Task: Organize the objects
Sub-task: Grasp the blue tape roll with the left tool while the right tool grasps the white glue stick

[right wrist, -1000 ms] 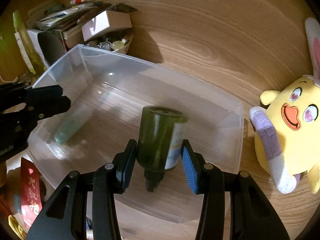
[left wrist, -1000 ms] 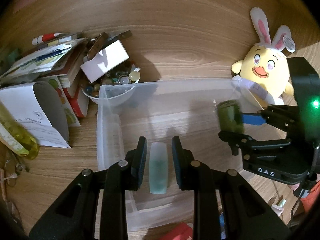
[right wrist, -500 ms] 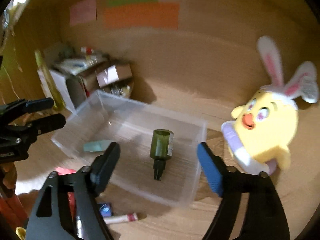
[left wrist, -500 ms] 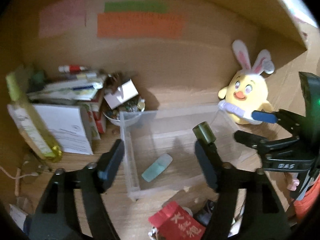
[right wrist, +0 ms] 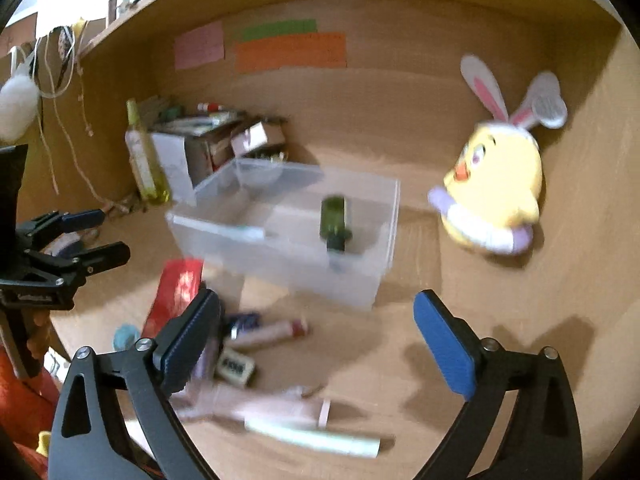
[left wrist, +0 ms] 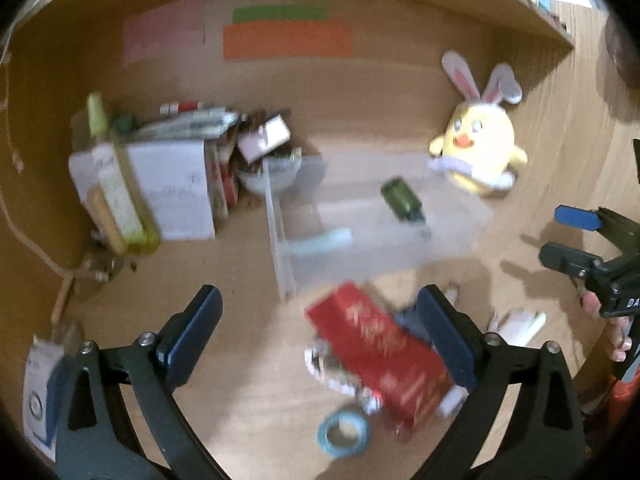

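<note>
A clear plastic bin point(left wrist: 460, 236) point(right wrist: 360, 280) sits on the wooden desk. In it lie a dark green bottle point(left wrist: 402, 200) point(right wrist: 335, 220) and a pale green tube point(left wrist: 320, 240) point(right wrist: 244, 233). My left gripper point(left wrist: 320, 340) is open and empty, pulled back above a red packet point(left wrist: 380, 352) and a blue tape roll point(left wrist: 343, 432). My right gripper point(right wrist: 316, 344) is open and empty, back from the bin, above loose tubes point(right wrist: 272, 330) and a white tube point(right wrist: 312, 436). Each gripper shows in the other's view, the right one point(left wrist: 576, 236) and the left one point(right wrist: 92, 236).
A yellow bunny-eared plush point(left wrist: 476, 156) point(right wrist: 496, 196) sits right of the bin. Books, papers, a small box and a bowl of trinkets point(left wrist: 272, 168) pile up at the back left, with a tall yellow-green bottle point(left wrist: 116, 192) point(right wrist: 142, 160). Coloured notes point(left wrist: 286, 40) hang on the back wall.
Both grippers opened, leaving the pale tube and the green bottle lying in the bin, then pulled back and up. More of the desk's front clutter has come into view.
</note>
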